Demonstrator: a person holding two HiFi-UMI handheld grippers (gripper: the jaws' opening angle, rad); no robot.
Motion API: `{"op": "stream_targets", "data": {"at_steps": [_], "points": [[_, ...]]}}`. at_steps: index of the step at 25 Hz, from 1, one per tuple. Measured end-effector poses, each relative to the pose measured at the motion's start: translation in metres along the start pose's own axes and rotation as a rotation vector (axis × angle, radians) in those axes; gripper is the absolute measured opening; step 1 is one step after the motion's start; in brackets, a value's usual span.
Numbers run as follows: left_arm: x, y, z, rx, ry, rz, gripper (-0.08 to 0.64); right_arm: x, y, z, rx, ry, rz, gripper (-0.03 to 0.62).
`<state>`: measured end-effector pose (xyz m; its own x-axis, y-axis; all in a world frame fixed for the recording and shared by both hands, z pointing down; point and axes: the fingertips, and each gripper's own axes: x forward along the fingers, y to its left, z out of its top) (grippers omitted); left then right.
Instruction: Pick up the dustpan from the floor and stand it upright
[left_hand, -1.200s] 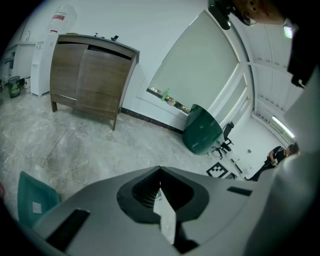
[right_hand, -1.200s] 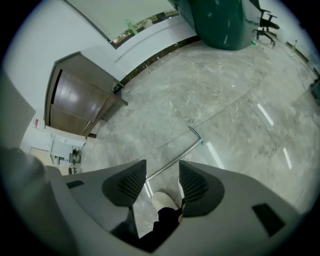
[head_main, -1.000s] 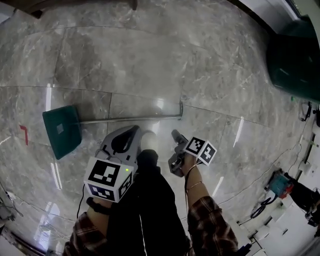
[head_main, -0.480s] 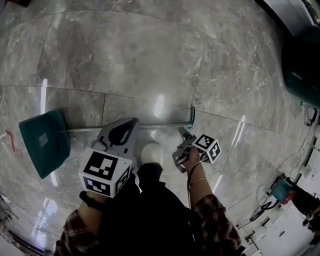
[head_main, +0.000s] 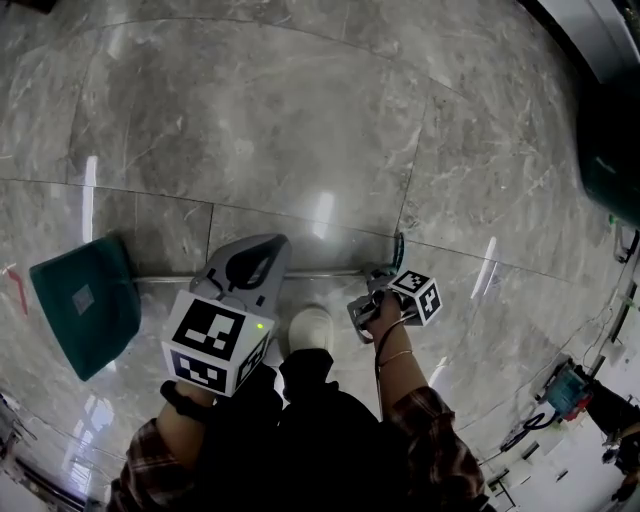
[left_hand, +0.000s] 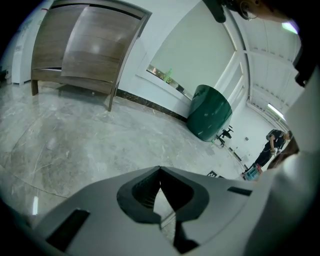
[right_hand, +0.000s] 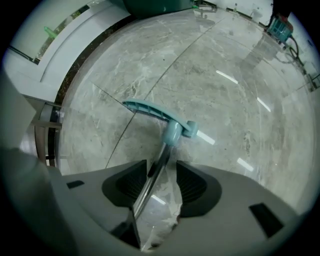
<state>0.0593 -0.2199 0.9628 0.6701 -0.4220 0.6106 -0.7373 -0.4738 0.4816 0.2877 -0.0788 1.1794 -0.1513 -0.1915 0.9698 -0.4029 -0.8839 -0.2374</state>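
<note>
The dustpan lies flat on the marble floor. Its dark green pan is at the left, and a thin metal pole runs right from it to a teal grip. My right gripper is down at the grip end. In the right gripper view its jaws stand open on either side of the pole, with the teal grip just beyond them. My left gripper hovers above the middle of the pole. Its tips meet, with nothing between them.
A large dark green bin stands by the wall, seen at the right edge in the head view. A wooden bench is by the far wall. Cables and a small device lie at the right. My white shoe is beside the pole.
My right gripper has gone forward and down to the handle's grip end, so the pole now lies between its open jaws. The left gripper has hardly moved.
</note>
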Motion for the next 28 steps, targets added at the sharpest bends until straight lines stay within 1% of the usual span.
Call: {"op": "stream_targets", "data": {"at_steps": [4, 5, 6, 9, 13, 16, 21, 24, 28], "points": [[0.001, 0.008, 0.006, 0.011, -0.004, -0.001, 0.009, 0.004, -0.005, -0.001, 0.062, -0.035, -0.030, 0.185], [0.001, 0.011, 0.006, 0.014, 0.002, 0.006, 0.009, 0.004, -0.006, -0.002, 0.069, -0.037, -0.032, 0.171], [-0.001, 0.014, 0.007, 0.016, 0.006, 0.015, 0.009, 0.003, -0.006, -0.002, 0.082, -0.038, -0.026, 0.126], [-0.007, 0.015, 0.013, 0.013, 0.001, 0.028, 0.008, -0.005, -0.001, 0.000, 0.140, -0.053, 0.012, 0.106], [-0.020, 0.003, 0.023, 0.012, 0.002, 0.017, 0.009, -0.027, 0.019, 0.005, 0.165, -0.088, 0.052, 0.095], [-0.032, -0.014, 0.037, 0.024, 0.002, 0.004, 0.009, -0.053, 0.036, 0.009, 0.189, -0.123, 0.078, 0.089], [-0.058, -0.041, 0.075, 0.045, -0.021, -0.016, 0.008, -0.108, 0.066, 0.023, 0.214, -0.210, 0.117, 0.081], [-0.080, -0.054, 0.101, 0.054, -0.033, -0.020, 0.009, -0.149, 0.087, 0.035, 0.198, -0.275, 0.129, 0.080], [-0.117, -0.073, 0.138, 0.059, -0.053, -0.018, 0.009, -0.216, 0.126, 0.046, 0.144, -0.362, 0.158, 0.080]]}}
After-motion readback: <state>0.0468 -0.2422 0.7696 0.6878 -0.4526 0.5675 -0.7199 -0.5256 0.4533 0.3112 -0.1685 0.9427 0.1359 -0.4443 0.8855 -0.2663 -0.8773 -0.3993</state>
